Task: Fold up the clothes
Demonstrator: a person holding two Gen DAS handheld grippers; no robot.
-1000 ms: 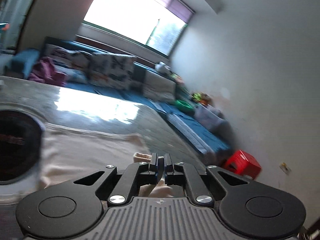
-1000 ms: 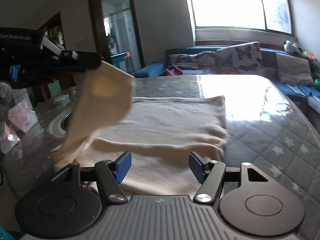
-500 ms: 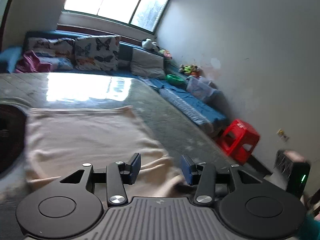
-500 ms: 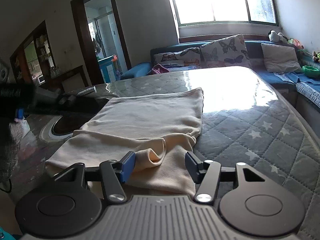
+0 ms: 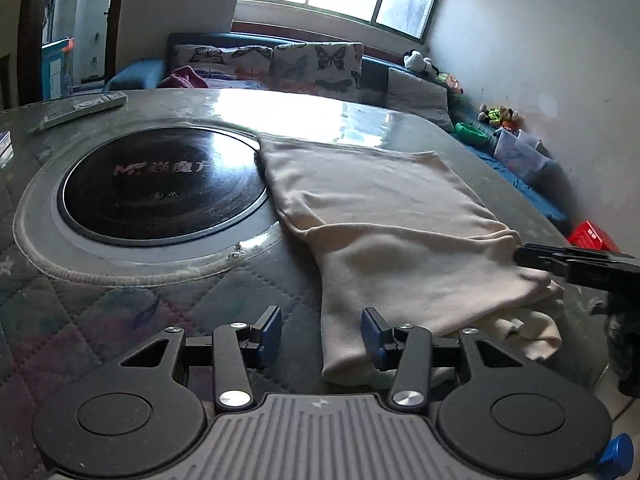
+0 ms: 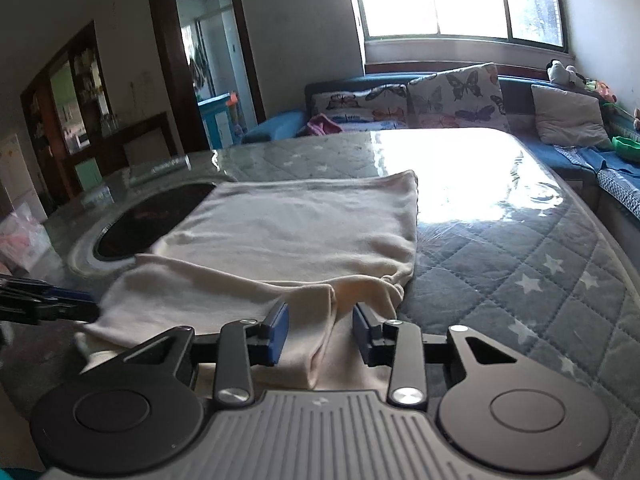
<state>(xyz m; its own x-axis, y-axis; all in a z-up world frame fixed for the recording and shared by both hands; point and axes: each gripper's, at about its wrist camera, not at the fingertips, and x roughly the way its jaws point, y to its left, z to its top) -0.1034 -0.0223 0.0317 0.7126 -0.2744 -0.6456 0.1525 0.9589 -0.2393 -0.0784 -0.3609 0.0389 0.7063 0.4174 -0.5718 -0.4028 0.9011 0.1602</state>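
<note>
— Where's the garment?

— The cream garment (image 5: 384, 232) lies flat on the quilted, star-patterned table cover (image 6: 520, 264), folded over itself so a top layer covers the near part. Its far-left corner overlaps the rim of the round black cooktop (image 5: 160, 188) set into the table.

— And the left gripper?

— The left gripper (image 5: 321, 334) is released, its blue pads (image 5: 270, 332) spread wide. The garment's near-left corner reaches in between them, close against the right-hand pad; whether it touches I can't tell. Nothing is pinched.

— The right one?

— The right gripper (image 6: 320, 330) is also spread apart, sitting low at the garment's near edge. A fold of cloth runs between its fingers (not clamped by either pad). In the left wrist view it enters from the right side, its dark tip (image 5: 536, 256) at the garment's right edge.

— Anything else on the table?

— A grey remote control (image 5: 84, 108) at the far left. Beyond the table, a blue sofa (image 6: 280, 128) with butterfly cushions (image 6: 456, 96) under a bright window, and a red stool (image 5: 592, 236) on the floor at the right.
</note>
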